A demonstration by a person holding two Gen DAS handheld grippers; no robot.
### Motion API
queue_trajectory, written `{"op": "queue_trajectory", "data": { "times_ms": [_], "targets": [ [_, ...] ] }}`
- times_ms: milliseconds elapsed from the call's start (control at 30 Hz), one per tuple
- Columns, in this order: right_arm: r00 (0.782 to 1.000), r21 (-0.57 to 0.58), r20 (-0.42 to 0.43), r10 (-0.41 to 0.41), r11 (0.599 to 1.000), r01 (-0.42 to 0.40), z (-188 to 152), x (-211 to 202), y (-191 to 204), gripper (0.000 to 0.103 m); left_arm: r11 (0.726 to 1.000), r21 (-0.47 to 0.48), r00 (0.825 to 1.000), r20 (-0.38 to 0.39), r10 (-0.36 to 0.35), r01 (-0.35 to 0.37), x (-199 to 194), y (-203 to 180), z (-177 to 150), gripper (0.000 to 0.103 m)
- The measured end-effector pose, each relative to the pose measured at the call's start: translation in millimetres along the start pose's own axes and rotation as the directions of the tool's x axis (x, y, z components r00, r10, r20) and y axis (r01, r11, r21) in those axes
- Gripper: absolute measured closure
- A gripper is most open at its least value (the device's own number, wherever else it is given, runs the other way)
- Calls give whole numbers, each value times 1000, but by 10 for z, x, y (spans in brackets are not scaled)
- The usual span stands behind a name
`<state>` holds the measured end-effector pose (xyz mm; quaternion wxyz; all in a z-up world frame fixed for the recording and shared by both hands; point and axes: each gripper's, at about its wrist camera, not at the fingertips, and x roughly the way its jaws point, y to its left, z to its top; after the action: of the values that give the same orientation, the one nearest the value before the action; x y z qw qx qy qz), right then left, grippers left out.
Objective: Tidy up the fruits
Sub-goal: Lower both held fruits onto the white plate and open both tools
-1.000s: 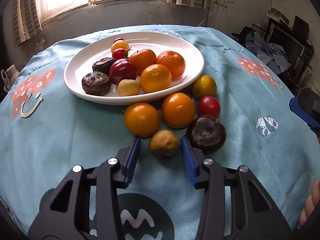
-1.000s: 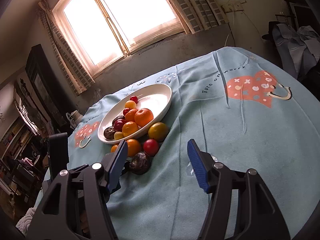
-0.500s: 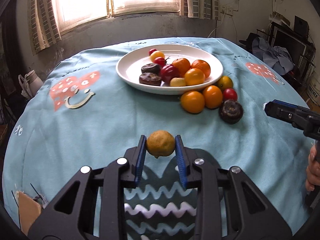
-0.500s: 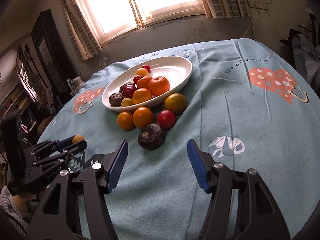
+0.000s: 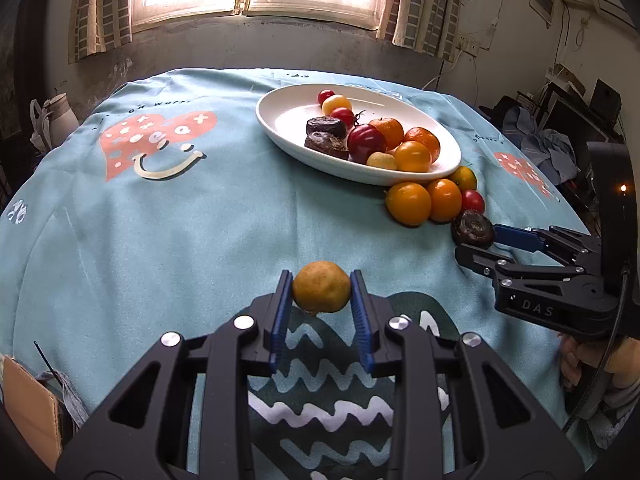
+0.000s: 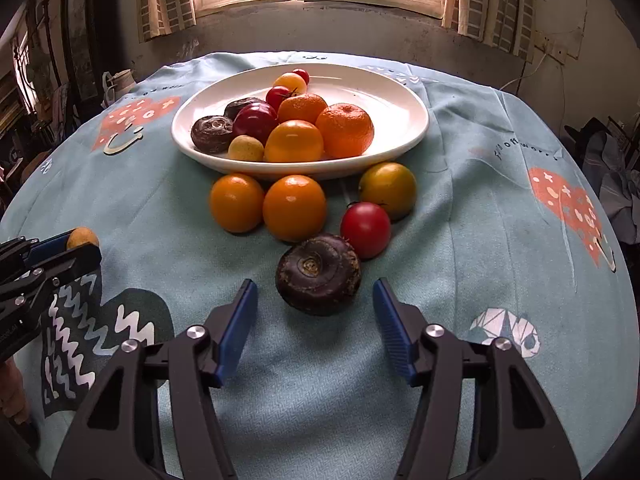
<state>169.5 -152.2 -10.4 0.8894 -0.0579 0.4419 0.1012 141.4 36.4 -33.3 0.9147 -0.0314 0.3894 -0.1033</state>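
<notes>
Item: small yellow-brown fruit (image 5: 321, 292), roundish, skin dull and speckled. No marked long axis and no visible stem end, so no facing can be given.
Location: clamped between the blue pads of the left hand-held gripper (image 5: 321, 304), held above the teal desk cloth (image 5: 160, 232), well apart from the white oval plate (image 5: 288, 120).
Change: a second ago this fruit lay on the cloth among the loose pile by the plate; it has since been gripped, lifted and drawn back toward the holder. Judged meaning: one loose piece is in transit and has yet to be set down; its destination cannot be told.

Item: dark brown ridged fruit (image 6: 318, 275), squat, its navel facing up and toward the camera.
Location: on the cloth, just ahead of the right hand-held gripper (image 6: 316, 322), whose jaws are spread wide and empty. It has closed in since the earlier view; likely the next pick.

Remaining loose beside the plate: two orange fruits (image 6: 294, 207), one yellow-green fruit (image 6: 388, 189), one red tomato (image 6: 366, 229).
</notes>
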Motion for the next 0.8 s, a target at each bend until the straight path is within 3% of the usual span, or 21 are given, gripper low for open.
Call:
{"op": "queue_trajectory", "data": {
  "times_ms": [67,367,433,600,800],
  "targets": [
    [1000,25,-2,17,1000,-17,1,6,-45,61,1000,5,1000,-6,-4,4,24,-13,-4,74],
    [990,99,107,95,990,-106,-97,-489,-294,61,999,-32,1000,7,-16,16,-40,32,74,74],
    [984,116,153,92,987,-110,9,-637,-396,61,998,-54,999,4,-36,37,-47,45,241,74],
    [963,143,256,80,982,-120,511,-836,-552,61,999,-3,999,25,46,-46,59,-59,909,74],
    [960,88,268,82,990,-109,1020,-494,-414,61,995,18,995,-8,101,-101,608,-70,1430,74]
  ]
}}
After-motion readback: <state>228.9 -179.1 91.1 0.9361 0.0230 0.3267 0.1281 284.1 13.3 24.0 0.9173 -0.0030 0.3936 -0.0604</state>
